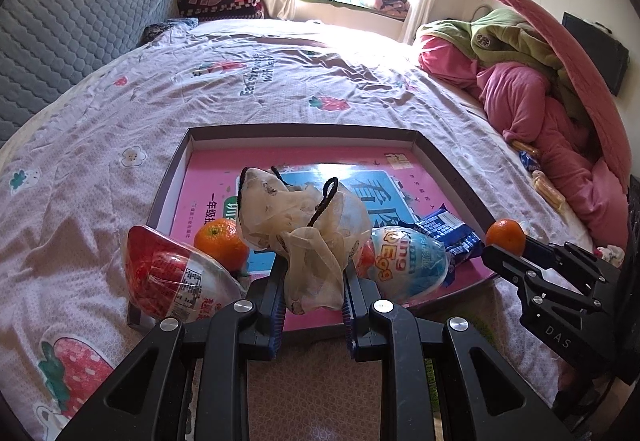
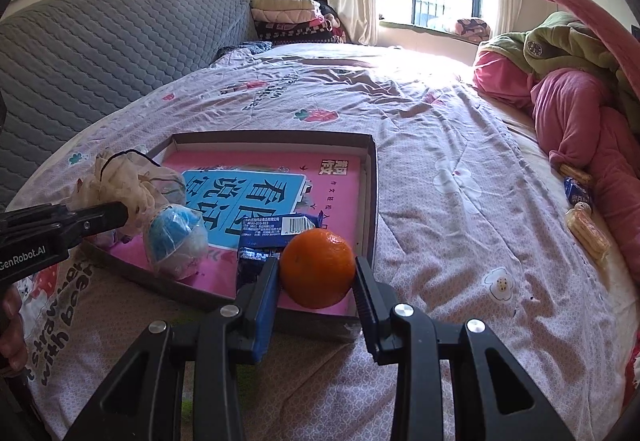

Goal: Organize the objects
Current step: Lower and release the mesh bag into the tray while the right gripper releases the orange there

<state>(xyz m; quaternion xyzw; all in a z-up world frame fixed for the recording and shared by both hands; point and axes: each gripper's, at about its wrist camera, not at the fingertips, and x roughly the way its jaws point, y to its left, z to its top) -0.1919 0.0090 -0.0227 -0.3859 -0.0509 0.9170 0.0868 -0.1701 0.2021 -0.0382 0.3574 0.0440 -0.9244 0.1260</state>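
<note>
Writing: blue egg (image 1: pixel 408 261) reads "King Egg", seen upside down. Left tongs' body, seen from the right wrist, reads "GenRobot.AI"; right tongs' body, seen from the left wrist, reads "DAS". Bedsheet (image 2: pixel 460 201) carries "strawberry with bear" lettering, partly cut off. Book (image 2: pixel 256 197) in the tray has large Chinese characters on a blue panel over pink. Blue packet (image 2: pixel 276 233) shows a barcode; its small print is too fine to read. Red egg (image 1: pixel 172 277) has a white label with print, unreadable.

Left tongs (image 1: pixel 314 293): narrowly parted, pinching the gathered neck of a beige mesh bag (image 1: pixel 304 217). Bag is crumpled, translucent, with a black drawstring looping out on top. It hangs over the tray's near edge.

Right tongs (image 2: pixel 318 275): spread about an orange's width, gripping an orange (image 2: pixel 318 268) on both sides. Orange sits over the tray's near right corner, at 3 o'clock from the packet.

Tray (image 1: pixel 452 177): shallow, brown rim, lying on the bed. Inside: book flat on the bottom, blue egg and packet toward the near right, second orange (image 1: pixel 222 245) at near left. Red egg lies at the tray's near left edge, at 8 o'clock from the bag.
</note>
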